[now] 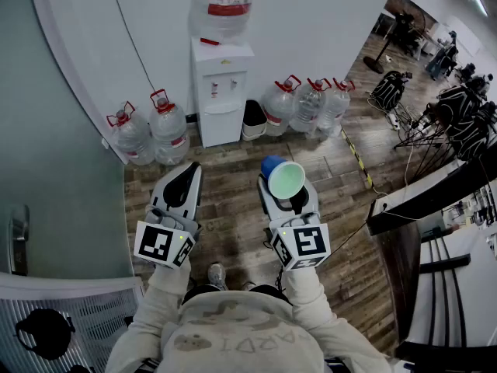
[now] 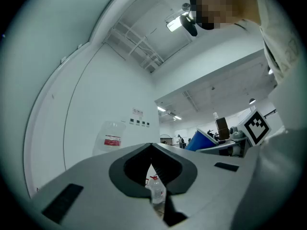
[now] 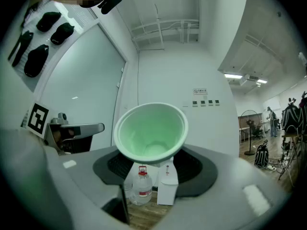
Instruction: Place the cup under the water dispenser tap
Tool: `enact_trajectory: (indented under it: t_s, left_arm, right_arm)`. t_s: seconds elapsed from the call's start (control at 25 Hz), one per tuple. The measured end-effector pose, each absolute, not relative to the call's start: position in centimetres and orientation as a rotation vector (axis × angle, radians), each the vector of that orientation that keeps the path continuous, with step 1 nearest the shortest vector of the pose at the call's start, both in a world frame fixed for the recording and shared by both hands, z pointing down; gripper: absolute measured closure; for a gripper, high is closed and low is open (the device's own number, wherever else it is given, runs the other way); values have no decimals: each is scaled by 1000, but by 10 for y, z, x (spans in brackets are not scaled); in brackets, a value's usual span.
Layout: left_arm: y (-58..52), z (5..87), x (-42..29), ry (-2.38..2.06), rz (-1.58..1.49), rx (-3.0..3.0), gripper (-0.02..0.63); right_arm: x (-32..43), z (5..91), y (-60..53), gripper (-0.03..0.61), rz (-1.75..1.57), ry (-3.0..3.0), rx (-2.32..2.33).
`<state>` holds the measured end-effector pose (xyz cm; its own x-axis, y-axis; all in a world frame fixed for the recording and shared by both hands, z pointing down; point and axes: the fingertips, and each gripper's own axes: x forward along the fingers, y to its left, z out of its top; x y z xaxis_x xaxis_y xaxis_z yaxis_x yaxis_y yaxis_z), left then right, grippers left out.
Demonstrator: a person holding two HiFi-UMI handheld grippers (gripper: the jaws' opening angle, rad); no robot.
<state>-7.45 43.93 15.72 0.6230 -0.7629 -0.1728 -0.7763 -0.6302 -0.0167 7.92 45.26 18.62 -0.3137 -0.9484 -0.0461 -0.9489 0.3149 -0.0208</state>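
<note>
Bare plank floor (image 1: 233, 189) open from held cup (image 1: 286, 179) to water dispenser (image 1: 221, 92), left water jugs (image 1: 151, 134) and right water jugs (image 1: 307, 106) flanking it, black bin (image 1: 254, 119) just beside.

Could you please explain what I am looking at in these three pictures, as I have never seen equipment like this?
A person stands on a wooden floor, holding a two-jaw gripper in each hand; there is no robot. The head view looks down from a camera on the person's head. The other two views come from cameras riding on the grippers. The right gripper holds a green-lined cup between its jaws. The left gripper is shut and empty. Ahead stands a white water dispenser, with water jugs on the floor beside it.
</note>
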Motion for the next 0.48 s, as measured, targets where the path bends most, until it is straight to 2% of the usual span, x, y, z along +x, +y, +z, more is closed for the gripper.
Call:
enact_trajectory:
  t_s: [0.48]
  left_arm:
    - [422, 157, -74, 1288, 234, -2760, 607]
  right_arm:
    - [76, 187, 436, 313, 8, 2500, -1812]
